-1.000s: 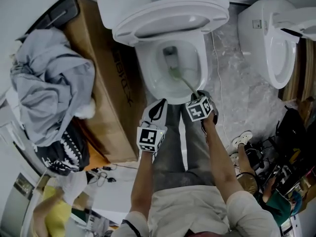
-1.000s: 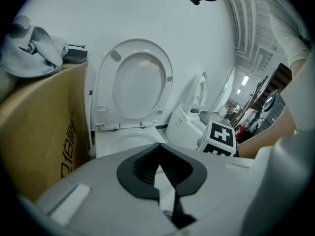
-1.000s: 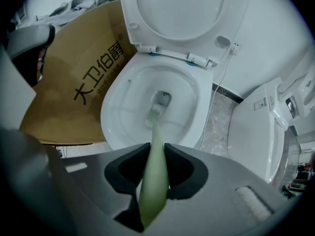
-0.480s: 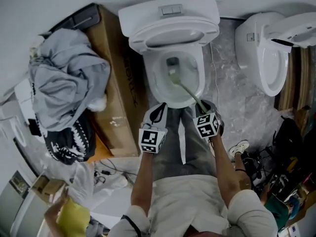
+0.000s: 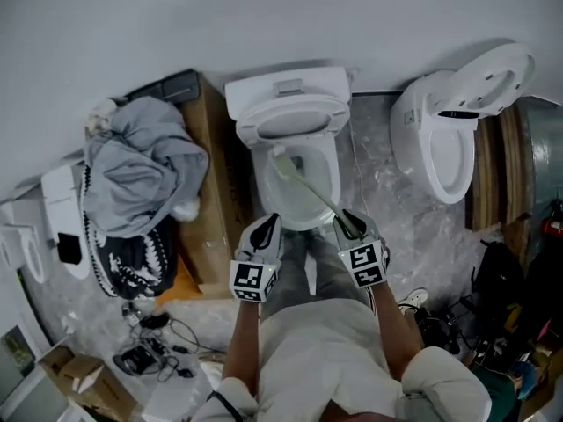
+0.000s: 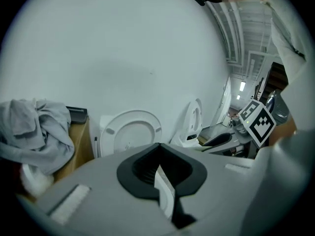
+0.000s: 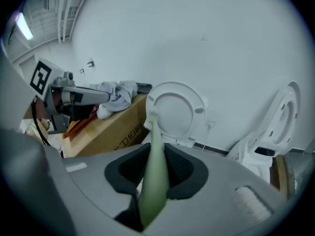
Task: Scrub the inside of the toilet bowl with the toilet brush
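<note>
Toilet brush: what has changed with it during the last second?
The toilet brush head rose from the bottom of the toilet bowl toward its far left rim. The right gripper stays shut on the toilet brush; the left gripper, shut and empty, stays beside it.

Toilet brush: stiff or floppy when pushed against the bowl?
Probably fairly stiff: the toilet brush handle runs straight from the right gripper, no visible sag. Likely light: gripped only at its tail end. The bristle head may flex.
</note>
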The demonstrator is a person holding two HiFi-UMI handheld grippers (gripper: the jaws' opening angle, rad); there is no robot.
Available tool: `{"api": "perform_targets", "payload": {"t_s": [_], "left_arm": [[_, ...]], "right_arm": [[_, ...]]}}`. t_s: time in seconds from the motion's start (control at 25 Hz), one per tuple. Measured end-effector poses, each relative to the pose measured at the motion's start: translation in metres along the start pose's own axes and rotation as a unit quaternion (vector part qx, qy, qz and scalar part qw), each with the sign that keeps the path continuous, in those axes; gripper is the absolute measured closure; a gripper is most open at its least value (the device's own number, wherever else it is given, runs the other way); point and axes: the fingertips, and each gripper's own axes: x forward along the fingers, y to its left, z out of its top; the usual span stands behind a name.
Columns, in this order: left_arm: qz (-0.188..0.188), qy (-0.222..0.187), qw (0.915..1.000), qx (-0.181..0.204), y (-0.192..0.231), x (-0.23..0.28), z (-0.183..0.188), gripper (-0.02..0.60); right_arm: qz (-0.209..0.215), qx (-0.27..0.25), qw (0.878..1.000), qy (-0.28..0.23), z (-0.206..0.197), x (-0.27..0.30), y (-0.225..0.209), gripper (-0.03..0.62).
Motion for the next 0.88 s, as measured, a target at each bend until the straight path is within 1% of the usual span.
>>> {"api": "perform_targets", "payload": {"t_s": [0.08, 0.16, 0.28, 0.48, 0.68, 0.88], "left_arm": [[-0.006, -0.023, 0.9997, 0.005, -0.013, -0.004, 0.026, 0.563], [-0.013, -0.046, 0.9988, 0.014, -0.023, -0.008, 0.053, 0.563], [-0.021, -0.078, 0.9962, 0.033, -0.033, -0.02, 0.091, 0.563], [-0.023, -0.123, 0.9899, 0.066, -0.048, -0.043, 0.139, 0.563], [-0.023, -0.155, 0.9846, 0.077, -0.056, -0.053, 0.17, 0.563], [-0.025, -0.168, 0.9815, 0.088, -0.061, -0.057, 0.185, 0.563]], "right_arm": [[0.001, 0.009, 0.999, -0.04, 0.025, -0.026, -0.008, 0.502], [0.003, 0.006, 0.997, -0.079, 0.052, -0.047, -0.015, 0.503], [0.0, -0.019, 0.991, -0.133, 0.094, -0.075, -0.017, 0.502], [-0.009, -0.051, 0.979, -0.2, 0.146, -0.118, -0.011, 0.502], [-0.013, -0.066, 0.969, -0.238, 0.172, -0.142, -0.013, 0.502], [-0.015, -0.076, 0.964, -0.255, 0.185, -0.155, -0.011, 0.502]]}}
